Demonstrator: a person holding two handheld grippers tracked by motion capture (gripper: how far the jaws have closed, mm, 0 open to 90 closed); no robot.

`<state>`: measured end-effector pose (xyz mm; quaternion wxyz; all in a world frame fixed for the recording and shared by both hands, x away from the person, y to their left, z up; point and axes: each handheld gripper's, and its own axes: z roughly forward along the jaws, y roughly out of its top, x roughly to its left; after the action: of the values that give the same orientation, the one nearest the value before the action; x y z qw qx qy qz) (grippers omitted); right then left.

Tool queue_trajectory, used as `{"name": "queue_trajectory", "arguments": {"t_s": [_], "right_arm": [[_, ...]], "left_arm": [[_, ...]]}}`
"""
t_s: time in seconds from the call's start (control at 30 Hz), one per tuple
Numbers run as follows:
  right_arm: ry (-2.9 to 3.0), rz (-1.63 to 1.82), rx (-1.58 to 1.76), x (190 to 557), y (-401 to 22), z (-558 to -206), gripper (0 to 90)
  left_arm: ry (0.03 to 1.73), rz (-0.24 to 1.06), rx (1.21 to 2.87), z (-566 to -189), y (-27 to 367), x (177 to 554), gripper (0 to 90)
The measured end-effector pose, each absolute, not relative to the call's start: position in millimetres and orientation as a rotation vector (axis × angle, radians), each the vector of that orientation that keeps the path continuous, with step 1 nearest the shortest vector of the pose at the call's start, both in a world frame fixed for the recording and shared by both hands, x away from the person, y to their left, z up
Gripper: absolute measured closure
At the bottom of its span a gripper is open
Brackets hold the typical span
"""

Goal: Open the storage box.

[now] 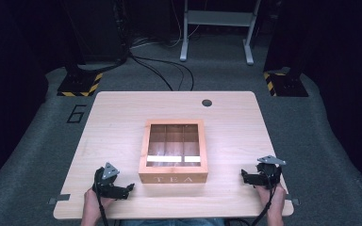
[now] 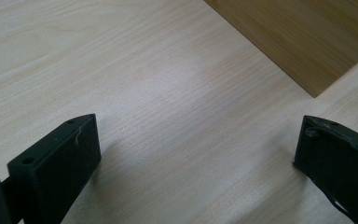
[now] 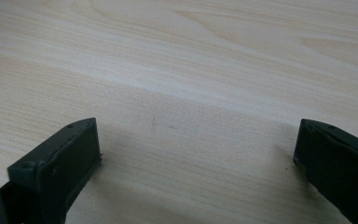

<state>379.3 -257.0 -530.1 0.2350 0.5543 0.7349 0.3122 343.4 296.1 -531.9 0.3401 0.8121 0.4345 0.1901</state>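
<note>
Left gripper [image 1: 131,187] and right gripper [image 1: 243,174] both wide, flanking closed glass-lidded tea box [image 1: 173,151]

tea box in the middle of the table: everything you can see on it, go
The tea box is a square, light-wood box sitting flat near the table's centre, its front face lettered "TEA". A wooden frame around a clear pane forms the top; it looks closed. Through the pane, dividers split the inside into three compartments, with glare across the near part; contents cannot be made out. Nothing touches it but the table. In the left gripper view a corner of its wood side shows ahead.
</note>
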Motion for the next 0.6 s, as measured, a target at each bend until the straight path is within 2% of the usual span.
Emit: {"name": "queue_trajectory", "arguments": {"t_s": [0.13, 0.3, 0.6], "right_arm": [[2.017, 0.857, 1.518, 379, -257, -530, 0.0], [2.017, 0.855, 1.517, 380, -257, -530, 0.0], [2.018, 0.854, 1.516, 380, -257, -530, 0.0]], "left_arm": [[1.154, 0.522, 2.103, -531, 297, 343, 0.2], [1.13, 0.476, 2.042, -529, 296, 339, 0.1], [1.003, 0.455, 1.968, -513, 278, 334, 1.4]]}}
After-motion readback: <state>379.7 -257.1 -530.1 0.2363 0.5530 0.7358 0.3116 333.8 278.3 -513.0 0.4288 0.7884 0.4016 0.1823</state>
